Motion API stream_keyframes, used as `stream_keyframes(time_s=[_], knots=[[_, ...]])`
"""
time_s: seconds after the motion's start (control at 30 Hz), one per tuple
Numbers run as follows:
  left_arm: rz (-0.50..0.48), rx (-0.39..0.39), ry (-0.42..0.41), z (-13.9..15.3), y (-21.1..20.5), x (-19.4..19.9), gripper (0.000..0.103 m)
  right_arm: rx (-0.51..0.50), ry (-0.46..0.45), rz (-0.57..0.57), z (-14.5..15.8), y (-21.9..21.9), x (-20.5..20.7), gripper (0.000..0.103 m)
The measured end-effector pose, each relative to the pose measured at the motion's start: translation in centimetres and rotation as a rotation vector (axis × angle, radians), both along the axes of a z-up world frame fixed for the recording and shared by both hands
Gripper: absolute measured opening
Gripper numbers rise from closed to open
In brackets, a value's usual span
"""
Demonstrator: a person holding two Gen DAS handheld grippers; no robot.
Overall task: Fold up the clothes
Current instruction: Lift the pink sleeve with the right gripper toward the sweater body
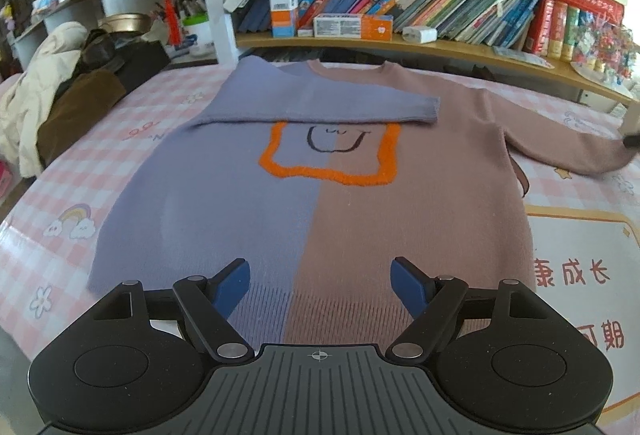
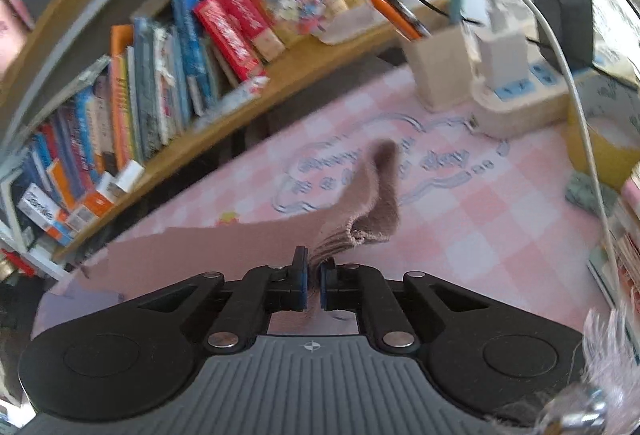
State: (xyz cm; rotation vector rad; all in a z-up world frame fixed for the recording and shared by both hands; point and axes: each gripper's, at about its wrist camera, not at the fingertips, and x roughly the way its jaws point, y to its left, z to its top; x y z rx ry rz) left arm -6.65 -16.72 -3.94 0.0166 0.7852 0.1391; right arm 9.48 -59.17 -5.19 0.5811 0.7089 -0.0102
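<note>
A two-tone sweater (image 1: 320,203), purple on the left half and dusty pink on the right, lies flat on the checked pink cover (image 1: 100,163), with an orange square and a smiling face on the chest. Its purple sleeve (image 1: 320,107) is folded across the chest. The pink sleeve (image 1: 560,151) stretches out to the right. My left gripper (image 1: 320,281) hovers open over the hem, nothing between its blue pads. In the right wrist view my right gripper (image 2: 314,275) is shut on the pink sleeve's cuff (image 2: 360,227), which bunches up and curls beyond the pads.
A wooden bookshelf (image 1: 400,47) full of books runs along the far edge. A pile of clothes (image 1: 48,95) lies at the left. A power strip (image 2: 520,91), a white cable (image 2: 568,83), a pen holder (image 2: 436,67) and a roll of tape (image 2: 600,139) stand at the right.
</note>
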Motion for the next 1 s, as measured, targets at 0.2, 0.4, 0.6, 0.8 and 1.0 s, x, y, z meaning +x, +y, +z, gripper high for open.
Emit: stream_keyframes(time_s=[0.2, 0.4, 0.6, 0.8, 1.0], knots=[[-0.202, 0.040, -0.034, 0.0, -0.4, 0.0, 0.080, 0.022, -0.061, 0.017, 2.5, 2.5, 0.4, 0.005], [-0.236, 0.027, -0.069, 0.4, 3.2, 0.9, 0.080, 0.013, -0.114, 0.051, 5.3, 7.8, 1.5, 0.005], [-0.273, -0.016, -0.120, 0.9, 7.9, 1.2, 0.080, -0.028, -0.132, 0.086, 7.4, 14.7, 2.8, 0.005], [-0.383, -0.021, -0.206, 1.6, 11.5, 0.9, 0.089, -0.077, -0.143, 0.120, 8.5, 22.2, 4.9, 0.005], [-0.362, -0.040, -0.191, 1.4, 15.6, 1.7, 0.089, -0.108, -0.178, 0.174, 9.4, 29.9, 7.1, 0.005]])
